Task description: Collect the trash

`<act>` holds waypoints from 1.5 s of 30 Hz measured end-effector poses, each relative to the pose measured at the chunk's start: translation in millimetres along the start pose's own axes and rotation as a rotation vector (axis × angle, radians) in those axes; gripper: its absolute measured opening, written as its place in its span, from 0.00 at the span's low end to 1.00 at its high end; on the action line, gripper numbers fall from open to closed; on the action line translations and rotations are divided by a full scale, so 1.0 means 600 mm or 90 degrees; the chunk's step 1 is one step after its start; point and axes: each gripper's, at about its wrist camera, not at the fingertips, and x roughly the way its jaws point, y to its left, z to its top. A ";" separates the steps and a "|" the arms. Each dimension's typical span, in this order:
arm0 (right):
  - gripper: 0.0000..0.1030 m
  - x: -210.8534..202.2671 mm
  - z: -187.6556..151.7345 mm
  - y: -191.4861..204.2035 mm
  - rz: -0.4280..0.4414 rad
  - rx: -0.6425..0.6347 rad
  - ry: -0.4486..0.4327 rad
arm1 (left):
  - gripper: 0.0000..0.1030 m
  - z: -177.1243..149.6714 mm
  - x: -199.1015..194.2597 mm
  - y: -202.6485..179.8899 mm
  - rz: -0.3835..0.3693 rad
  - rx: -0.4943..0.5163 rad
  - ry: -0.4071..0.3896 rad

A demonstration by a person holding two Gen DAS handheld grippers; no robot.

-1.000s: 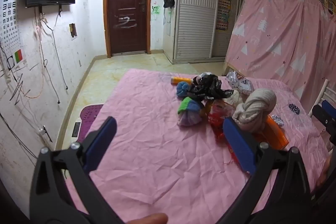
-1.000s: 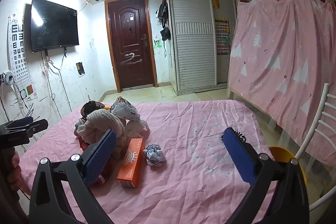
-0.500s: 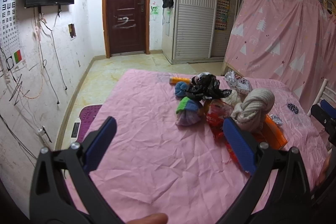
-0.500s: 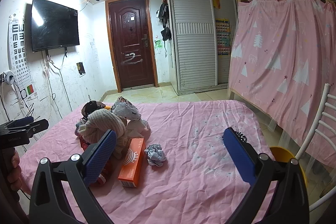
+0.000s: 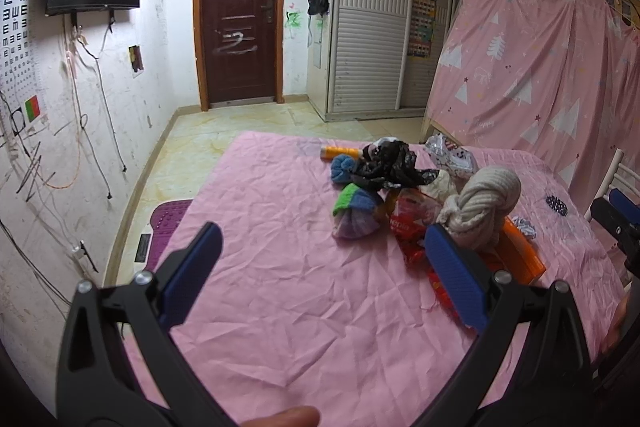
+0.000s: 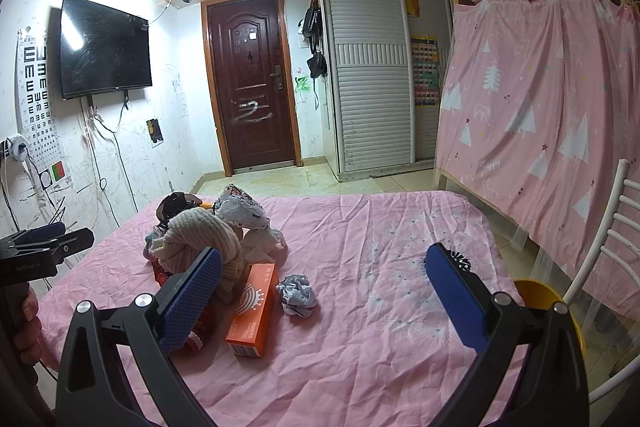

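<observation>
Left gripper (image 5: 320, 259) fingers wide, empty; right gripper (image 6: 324, 283) likewise; both unchanged, views barely shifted; trash pile (image 6: 208, 239) undisturbed on bed (image 6: 360, 347).

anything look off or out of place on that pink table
Yes: a jumbled heap sits on the pink cloth. A knotted cream knit bundle lies on top of snack wrappers and rolled socks, a black plastic bag is crumpled behind, and an orange box and a crumpled paper ball lie beside it.
</observation>
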 end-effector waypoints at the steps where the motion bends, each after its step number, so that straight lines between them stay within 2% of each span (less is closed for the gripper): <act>1: 0.92 0.000 0.000 0.000 0.000 0.000 0.000 | 0.94 0.000 0.000 0.000 0.000 0.000 0.000; 45: 0.92 0.003 -0.002 0.005 0.008 -0.003 0.004 | 0.94 -0.003 0.010 -0.008 0.003 0.002 0.008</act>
